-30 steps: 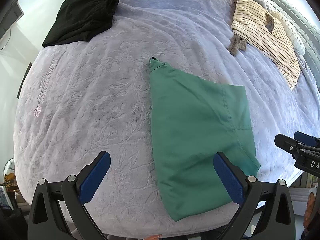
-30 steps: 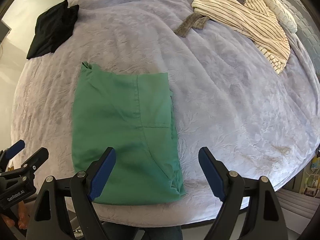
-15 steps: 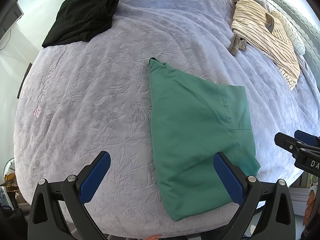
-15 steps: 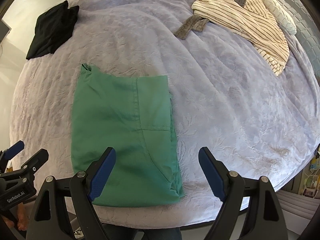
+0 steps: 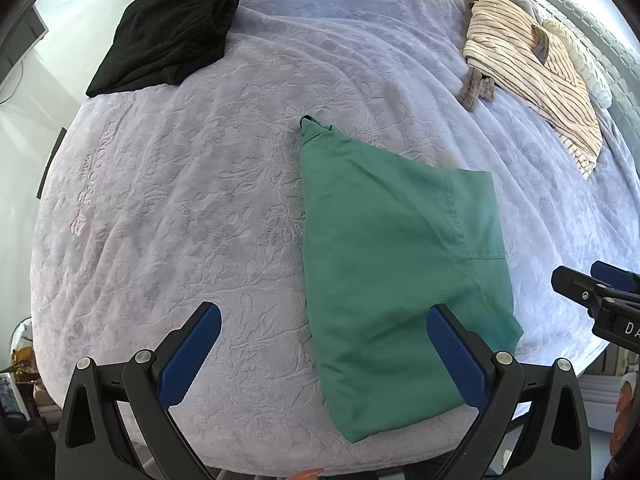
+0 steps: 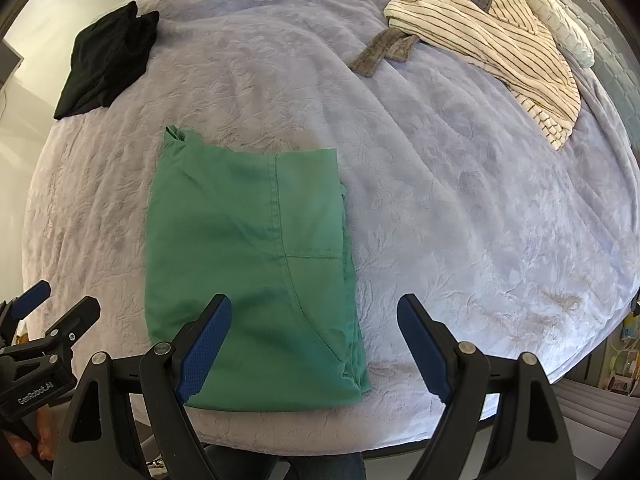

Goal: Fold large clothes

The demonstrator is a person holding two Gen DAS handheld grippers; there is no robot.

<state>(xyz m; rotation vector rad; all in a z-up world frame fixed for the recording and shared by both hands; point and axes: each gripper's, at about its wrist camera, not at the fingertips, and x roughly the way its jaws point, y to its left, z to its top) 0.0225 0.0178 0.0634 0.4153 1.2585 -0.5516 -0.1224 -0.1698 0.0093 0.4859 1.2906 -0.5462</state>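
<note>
A green garment (image 5: 392,256) lies folded into a flat rectangle on the lilac bedspread (image 5: 208,184), near the front edge; it also shows in the right wrist view (image 6: 248,256). My left gripper (image 5: 324,356) is open and empty, held above the bed's front edge with its right finger over the garment's near part. My right gripper (image 6: 316,348) is open and empty, above the garment's near right corner. Each gripper shows at the edge of the other's view.
A folded black garment (image 5: 168,36) lies at the far left of the bed (image 6: 480,200). A cream striped robe (image 5: 540,68) with a grey belt lies spread at the far right, also in the right wrist view (image 6: 492,28). A pale pillow (image 6: 568,32) sits behind it.
Both grippers stay open and empty. The right wrist view has shifted very slightly; the green garment has not moved.
</note>
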